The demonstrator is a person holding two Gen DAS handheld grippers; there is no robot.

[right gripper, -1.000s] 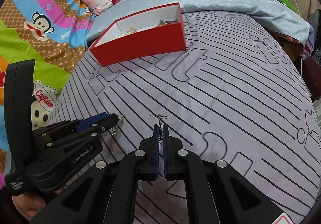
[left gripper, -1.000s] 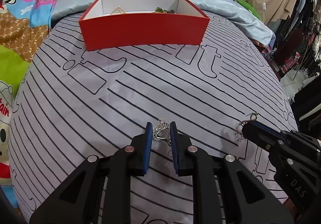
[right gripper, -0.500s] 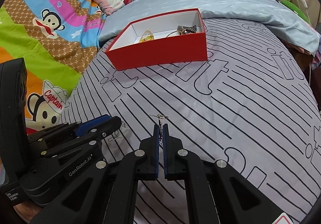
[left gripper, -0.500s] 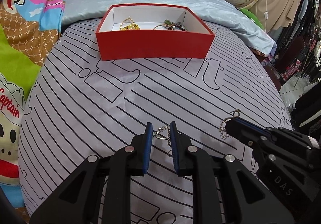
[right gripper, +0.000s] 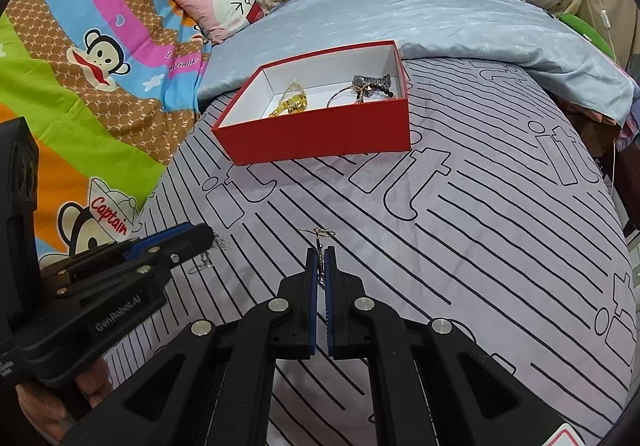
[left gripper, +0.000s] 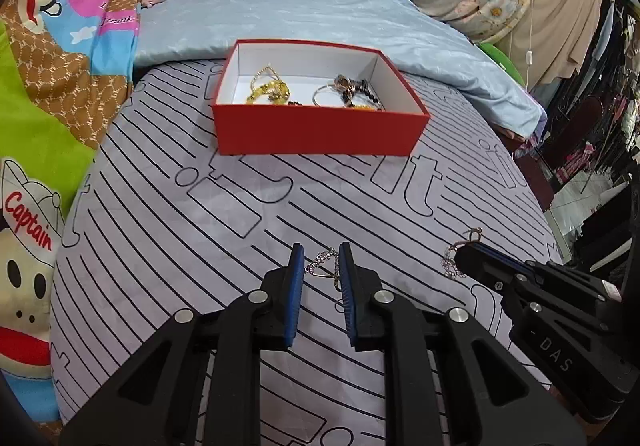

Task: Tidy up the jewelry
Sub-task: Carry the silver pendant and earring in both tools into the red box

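Carefully: each gripper, left (left gripper: 321, 262) and right (right gripper: 320, 260), pinches an earring (left gripper: 320, 266); either may snag short of the box (left gripper: 320, 136) at twelve o'clock.

- The left wrist view looks forward and steeply down along its own fingers (left gripper: 298, 286) at the striped bedsheet (left gripper: 160, 230), close above it.
- The right wrist view does likewise from just beside.
- Both share the red box (left gripper: 316, 130) (right gripper: 320, 134) farther off, and each catches the other gripper at its edge.

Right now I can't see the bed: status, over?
Left gripper shut on silver earring. Right gripper shut on second earring. Red box ahead, path clear.
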